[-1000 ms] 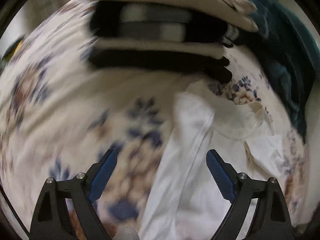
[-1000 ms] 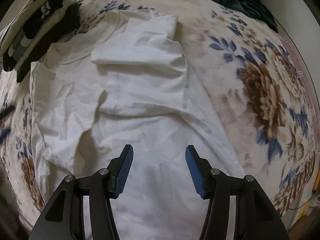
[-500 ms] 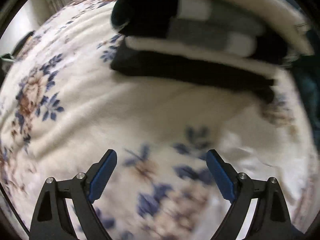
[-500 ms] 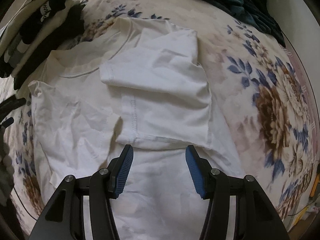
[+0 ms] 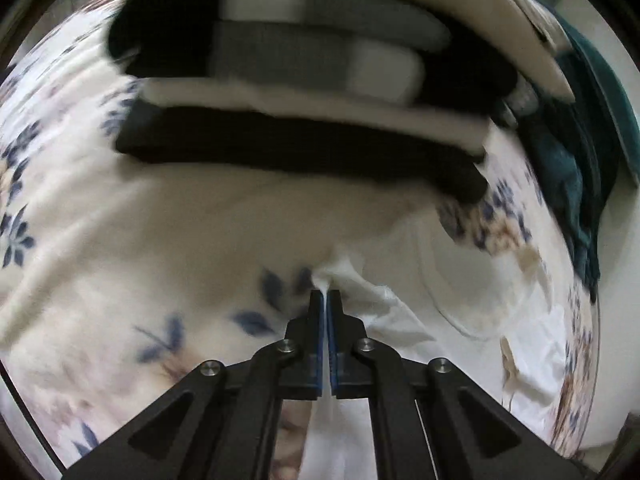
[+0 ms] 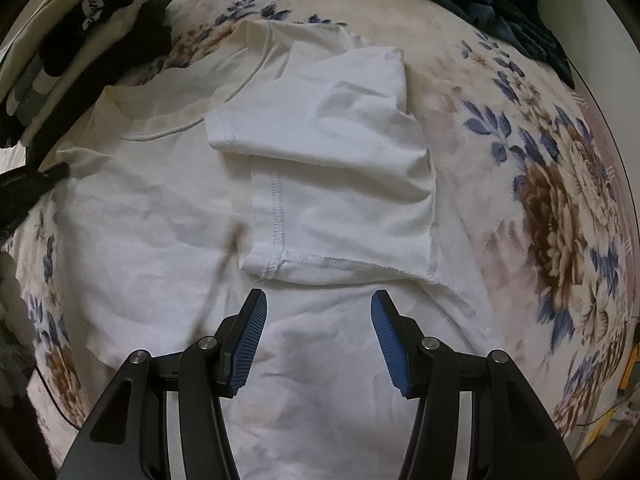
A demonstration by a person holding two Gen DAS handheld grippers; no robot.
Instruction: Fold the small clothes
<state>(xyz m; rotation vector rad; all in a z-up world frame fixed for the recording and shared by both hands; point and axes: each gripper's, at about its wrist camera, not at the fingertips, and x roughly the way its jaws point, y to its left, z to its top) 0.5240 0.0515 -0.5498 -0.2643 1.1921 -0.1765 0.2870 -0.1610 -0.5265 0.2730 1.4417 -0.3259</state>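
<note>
A white T-shirt (image 6: 160, 220) lies face up on the floral blanket (image 6: 560, 200), its right side and sleeve (image 6: 340, 184) folded in over the chest. My right gripper (image 6: 318, 300) hovers open just above the shirt's body, right below the folded part's hem, with nothing between its fingers. In the left wrist view my left gripper (image 5: 325, 294) has its jaws closing tight together, with a pinch of the white T-shirt's edge (image 5: 344, 272) pressed between the pads. At the left edge of the right wrist view, the dark tip of the left gripper (image 6: 36, 178) meets the shirt's other shoulder.
A pile of folded clothes (image 5: 300, 80), black, grey and cream, lies on the blanket just beyond the shirt's collar; the right wrist view shows that pile (image 6: 60, 40) at the upper left. A dark teal cloth (image 6: 500, 0) is heaped at the far right.
My left gripper swung over the blanket, came down at the shirt's edge and went from wide open to shut on the cloth. The right gripper drifted slightly towards the folded sleeve, still open.
</note>
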